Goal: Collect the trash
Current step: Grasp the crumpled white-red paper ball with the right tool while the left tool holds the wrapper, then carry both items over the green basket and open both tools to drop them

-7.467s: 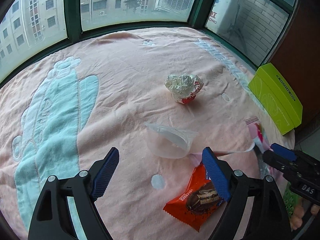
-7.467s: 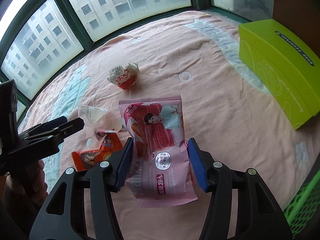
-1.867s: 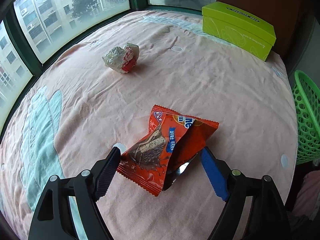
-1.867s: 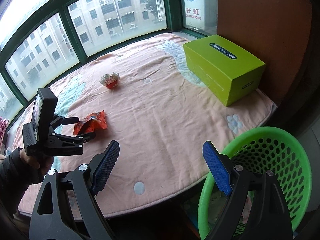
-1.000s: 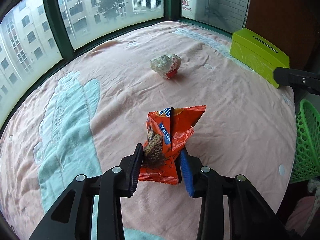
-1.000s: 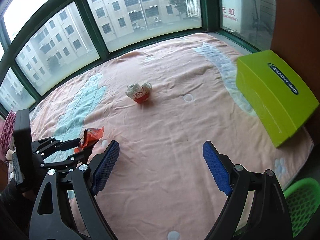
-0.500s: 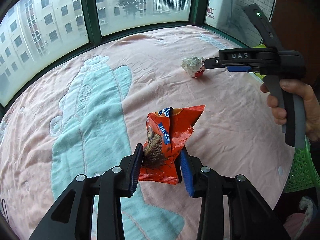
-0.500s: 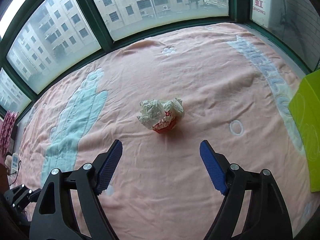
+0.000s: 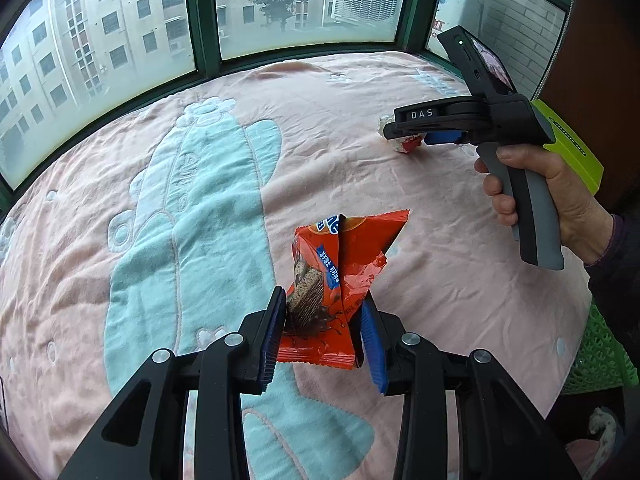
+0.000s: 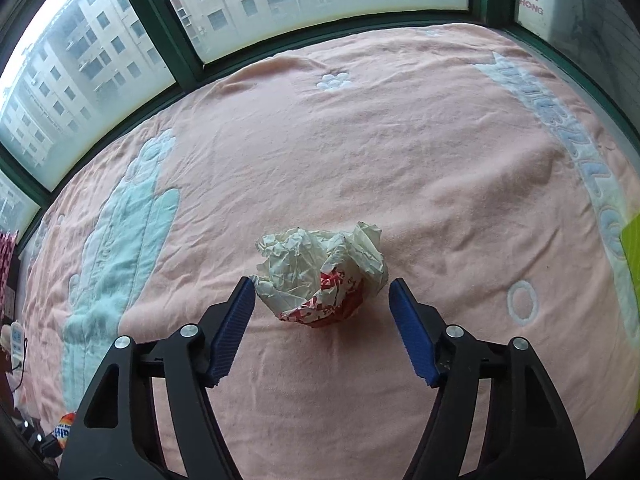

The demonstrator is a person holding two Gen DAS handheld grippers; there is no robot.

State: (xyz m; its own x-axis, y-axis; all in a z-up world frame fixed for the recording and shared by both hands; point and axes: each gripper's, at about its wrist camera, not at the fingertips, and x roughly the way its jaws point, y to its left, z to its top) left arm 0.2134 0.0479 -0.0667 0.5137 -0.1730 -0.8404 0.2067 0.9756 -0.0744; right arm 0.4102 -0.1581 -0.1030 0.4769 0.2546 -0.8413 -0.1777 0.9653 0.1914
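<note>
A pink blanket (image 9: pixel 360 92) with a pale blue hand-shaped pattern (image 9: pixel 192 220) covers the surface, which runs up to green-framed windows (image 9: pixel 204 16). In the left wrist view, the left gripper (image 9: pixel 322 330) has its jaws clenched on an orange snack wrapper (image 9: pixel 340 268), which stands upright between the blue pads and is lifted clear of the blanket. Further right in the same view, a person's hand (image 9: pixel 552 196) holds the right gripper (image 9: pixel 404 134) by its grey handle, its tip reaching down at a crumpled white and red paper wrapper (image 9: pixel 406 145) that lies on the blanket. Behind that hand sits a lime green box (image 9: pixel 576 152), and a green mesh basket (image 9: pixel 600 356) shows at the lower right edge, beyond the blanket.

In the right wrist view, the crumpled wrapper (image 10: pixel 324 276) rests on the blanket between the right gripper's (image 10: pixel 322 294) jaws, which are closing around it. The left pad (image 10: pixel 236 320) is at the paper's edge, while the right pad (image 10: pixel 408 328) stands just apart from it.
</note>
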